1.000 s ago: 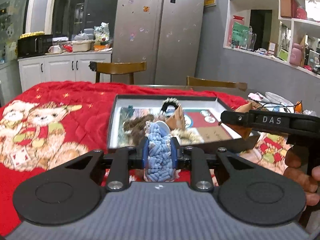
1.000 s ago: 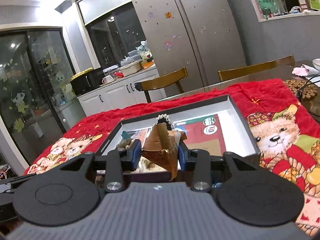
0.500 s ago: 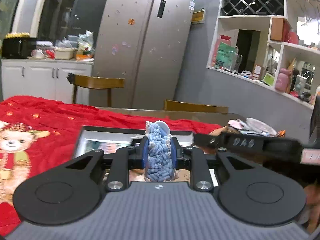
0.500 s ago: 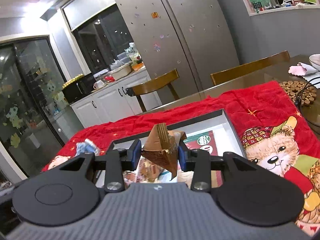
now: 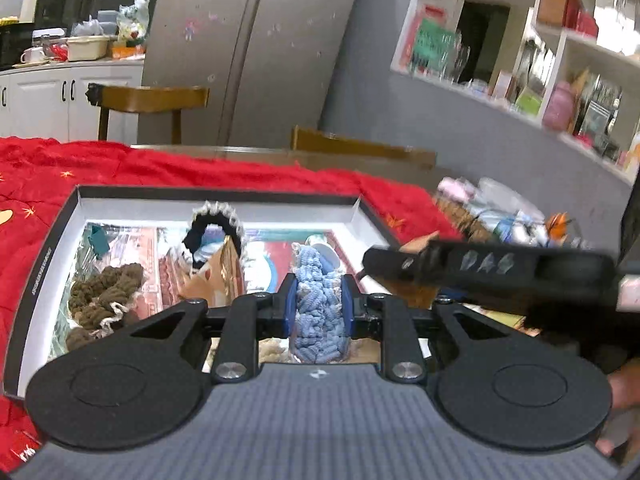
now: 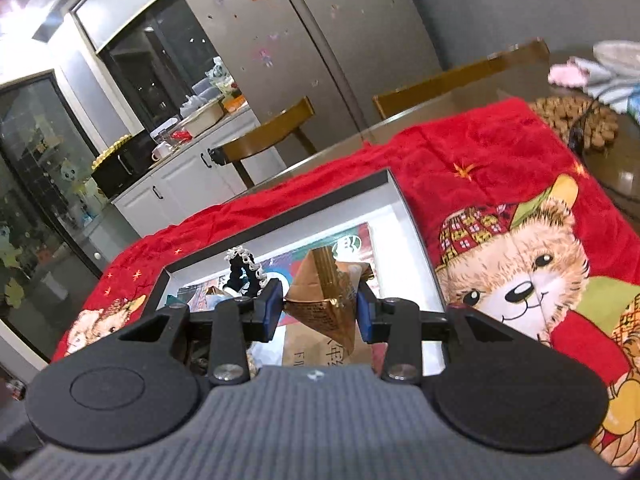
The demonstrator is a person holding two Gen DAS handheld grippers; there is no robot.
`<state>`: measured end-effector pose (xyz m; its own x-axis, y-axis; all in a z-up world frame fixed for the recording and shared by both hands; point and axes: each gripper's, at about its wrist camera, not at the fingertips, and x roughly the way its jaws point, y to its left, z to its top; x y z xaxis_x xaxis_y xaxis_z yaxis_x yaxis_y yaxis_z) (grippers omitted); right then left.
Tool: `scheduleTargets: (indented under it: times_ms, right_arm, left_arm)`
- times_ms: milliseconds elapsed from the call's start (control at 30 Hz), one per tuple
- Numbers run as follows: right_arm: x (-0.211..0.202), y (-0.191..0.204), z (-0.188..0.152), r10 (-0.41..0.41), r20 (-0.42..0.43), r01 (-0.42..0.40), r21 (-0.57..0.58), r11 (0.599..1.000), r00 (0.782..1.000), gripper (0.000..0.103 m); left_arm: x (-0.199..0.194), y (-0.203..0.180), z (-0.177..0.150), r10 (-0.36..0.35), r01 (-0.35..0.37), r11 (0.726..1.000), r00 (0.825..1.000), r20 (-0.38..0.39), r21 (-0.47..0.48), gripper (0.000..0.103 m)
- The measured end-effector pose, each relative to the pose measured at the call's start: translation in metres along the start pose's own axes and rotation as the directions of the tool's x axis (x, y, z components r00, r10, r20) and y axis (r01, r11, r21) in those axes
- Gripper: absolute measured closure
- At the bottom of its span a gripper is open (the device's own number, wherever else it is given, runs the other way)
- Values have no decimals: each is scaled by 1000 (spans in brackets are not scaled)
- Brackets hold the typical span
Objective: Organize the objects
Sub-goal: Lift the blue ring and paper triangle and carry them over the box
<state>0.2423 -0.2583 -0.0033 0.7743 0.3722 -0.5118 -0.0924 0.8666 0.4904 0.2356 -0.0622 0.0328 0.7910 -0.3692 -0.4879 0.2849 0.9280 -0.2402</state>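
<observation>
My left gripper (image 5: pixel 318 304) is shut on a blue knitted scrunchie (image 5: pixel 320 312), held above the shallow black-rimmed box (image 5: pixel 52 248) on the red blanket. In the box lie a brown scrunchie (image 5: pixel 106 294), a black scrunchie with white trim (image 5: pixel 216 226) and a brown paper pyramid packet (image 5: pixel 218 274). My right gripper (image 6: pixel 320 310) is shut on a golden-brown pyramid packet (image 6: pixel 326 300) over the right part of the same box (image 6: pixel 412 232). The other hand-held gripper (image 5: pixel 492 272) crosses the right of the left wrist view.
A red blanket with bear prints (image 6: pixel 516 264) covers the table. Wooden chairs (image 5: pixel 148 98) stand behind it, with a steel fridge (image 5: pixel 248 40) beyond. A woven trivet (image 6: pixel 576 124) and cloths lie at the table's right end. Shelves (image 5: pixel 560 52) line the right wall.
Both grippers have come over the box with their loads. The left view has swung right and tipped down. The right view has rolled and moved closer to the box's right side.
</observation>
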Motion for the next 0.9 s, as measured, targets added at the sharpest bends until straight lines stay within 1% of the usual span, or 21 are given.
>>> scheduleTargets:
  times_ms: [67,167,267,400,700,900]
  right_arm:
    - [3,-5,-1,15,-21,-15,14,1000,1000,61]
    - [8,-7,-3,19,-45,-18,23,1000,999,61]
    - [11,-8,-6,23,-47,-22,24,999,999,61]
    - [11,-10,-8,42,-50,-40,37,999,998,61]
    - [11,-9,-8,59,-57,-58,12,998,997,61]
    - [12,-6,-11,52,-60,-53,-15,998,997,61]
  left_arm:
    - [5,3,0,-1,1,1000,1000,1,-11,76]
    - [12,10,-1,-17,16,999,1000,-25,-38,76]
    - [17,11,-4,-29,28,999,999,-43,-40,76]
    - [16,8,-10,-25,24,999,999,-32,-22,76]
    - [19,7,-15,-4,4,1000,1000,-17,-9,76]
    - [22,9,-17,14,-14,1000,1000,-8,0,76]
